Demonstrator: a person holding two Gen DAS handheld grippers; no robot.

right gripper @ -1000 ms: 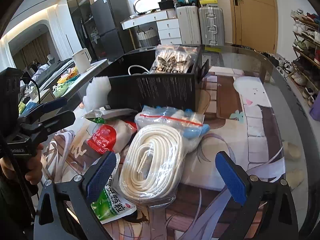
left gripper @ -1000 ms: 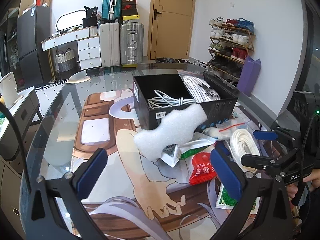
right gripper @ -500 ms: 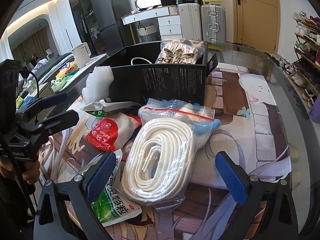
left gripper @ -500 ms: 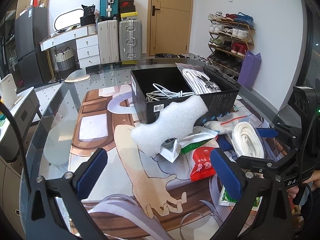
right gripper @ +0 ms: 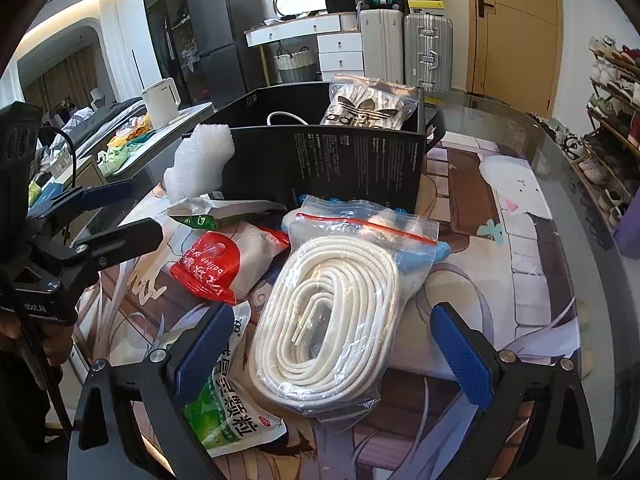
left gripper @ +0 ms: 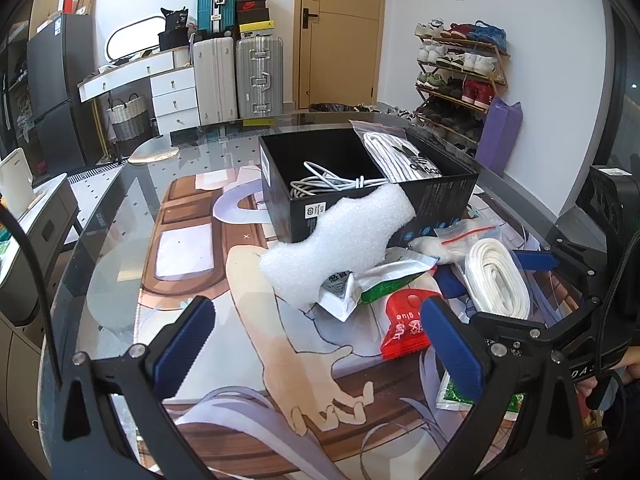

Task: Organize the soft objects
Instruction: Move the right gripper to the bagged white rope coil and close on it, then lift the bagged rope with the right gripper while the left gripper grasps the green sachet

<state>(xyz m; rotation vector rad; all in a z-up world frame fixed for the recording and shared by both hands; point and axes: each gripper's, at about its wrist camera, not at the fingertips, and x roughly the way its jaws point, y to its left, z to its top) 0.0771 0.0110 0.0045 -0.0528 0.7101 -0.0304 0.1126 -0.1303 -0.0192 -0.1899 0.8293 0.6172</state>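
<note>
Both sets of tongs are spread wide with nothing in them: the right tongs hover right over the bagged white rope coil, the left tongs over bare counter. Just behind sit a red glue packet, a green-and-white bag and a chunk of white foam leaning on the black box. Inside the box are a white cable and a bagged Adidas item.
</note>
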